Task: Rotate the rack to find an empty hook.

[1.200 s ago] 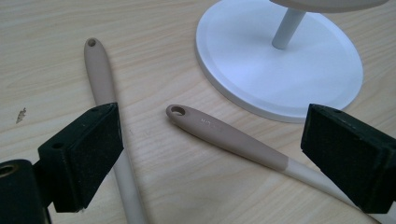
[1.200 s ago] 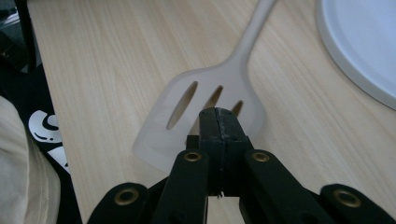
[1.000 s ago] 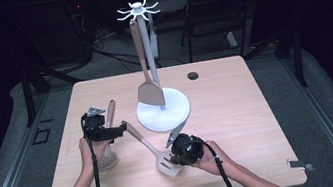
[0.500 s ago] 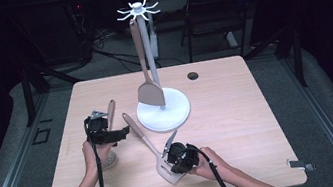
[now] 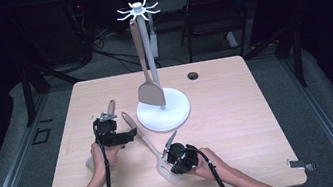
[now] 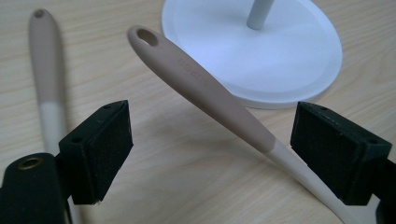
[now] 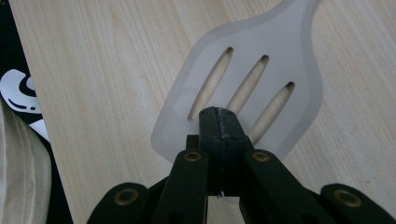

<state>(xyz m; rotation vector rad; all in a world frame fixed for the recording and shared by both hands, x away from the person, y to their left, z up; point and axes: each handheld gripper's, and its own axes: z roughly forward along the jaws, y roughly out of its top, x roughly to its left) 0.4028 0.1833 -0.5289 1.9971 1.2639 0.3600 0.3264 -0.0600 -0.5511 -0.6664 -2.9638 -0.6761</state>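
A slotted spatula (image 5: 136, 130) with a taupe handle (image 6: 201, 88) and a pale blade (image 7: 280, 93) lies slantwise in front of the stand. My right gripper (image 5: 168, 162) (image 7: 218, 119) is shut on the near edge of the blade, and the handle tilts up off the table. My left gripper (image 5: 128, 135) (image 6: 215, 135) is open. Its jaws have just been closing and stand on either side of the handle, with neither pad touching it. The handle runs closer to the right pad (image 6: 336, 149).
A white stand with a round base (image 5: 180, 114) (image 6: 280, 56) and a hook crown (image 5: 138, 9) rises mid-table, with a taupe turner (image 5: 149, 93) hanging from it. A second utensil (image 5: 110, 107) (image 6: 44, 70) lies left of my left gripper. A round hole (image 5: 193, 75) marks the tabletop behind.
My left gripper has moved right, up to the spatula's handle, and its jaws have narrowed a little. The right gripper has sunk and shifted slightly left with the blade.
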